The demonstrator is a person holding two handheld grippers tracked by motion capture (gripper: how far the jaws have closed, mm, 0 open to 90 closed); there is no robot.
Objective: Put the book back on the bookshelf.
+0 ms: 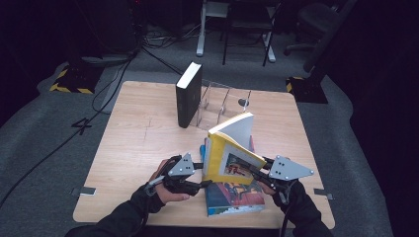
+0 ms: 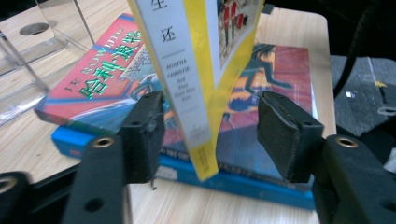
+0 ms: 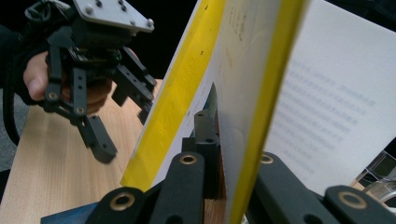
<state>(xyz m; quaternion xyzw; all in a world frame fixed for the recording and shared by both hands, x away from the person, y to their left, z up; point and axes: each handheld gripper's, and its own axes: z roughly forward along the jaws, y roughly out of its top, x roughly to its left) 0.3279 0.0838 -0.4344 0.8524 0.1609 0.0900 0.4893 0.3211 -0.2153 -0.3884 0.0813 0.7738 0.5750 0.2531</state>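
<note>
the right gripper [image 1: 263, 172] is clamping the cover of the yellow paperback [image 1: 228, 154], holding it upright above the stacked books [image 1: 236, 197] on the counter [image 1: 128, 148]. the left gripper [image 2: 210, 135] is waiting with jaws open, the book's spine [image 2: 187, 88] standing vertically between them, untouched.

— What sort of place is this?

— A lab or recording room, not a home. The wooden table [image 1: 133, 148] stands alone on grey carpet [image 1: 44, 123], under the left gripper [image 1: 197, 175] and right gripper [image 1: 257, 173].

— What gives it away?

— Far beyond the grippers, black cables [image 1: 113, 81] trail over the floor, and yellow-and-black hazard tape [image 1: 69, 84] marks a stand's base. A painted number 4 [image 1: 81, 126] sits on the carpet, out past the left gripper.

— Any furniture?

— An office chair [image 1: 316, 19] and a desk frame [image 1: 237, 29] stand in the dark background. Metal brackets [image 1: 86, 190] sit at the table's near edge.
</note>
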